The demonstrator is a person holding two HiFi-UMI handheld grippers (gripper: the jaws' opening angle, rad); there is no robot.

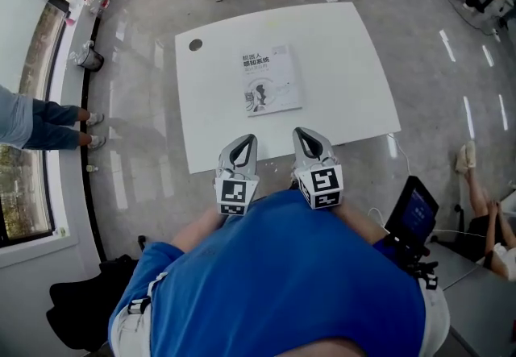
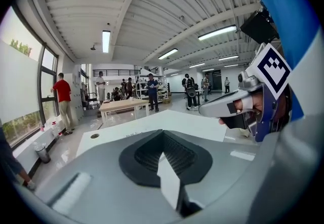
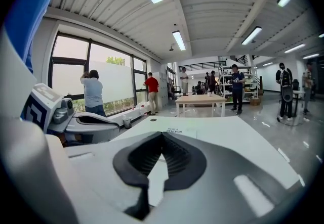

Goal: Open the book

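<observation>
The white table [image 1: 355, 89] fills the middle of your head view, and everything else places off it. The book [image 1: 270, 80] lies flat and closed near the table's centre, cover up, its title reading upright to you.

Your left gripper [image 1: 246, 140] and right gripper [image 1: 300, 133] hang side by side over the table's near edge, well short of the book. Both have their jaws pressed together at the tips with nothing between them.

The book looks like a thin paperback, so expect it to be light, floppy and likely to slide on the smooth tabletop. With the title facing you this way, the spine is probably on the left. Take the cover at its free right edge [image 1: 300, 77], towards the table's right side. Pinching one thin cover needs a slightly parted jaw slipped under that edge, and the other gripper may need to press near the spine.
</observation>
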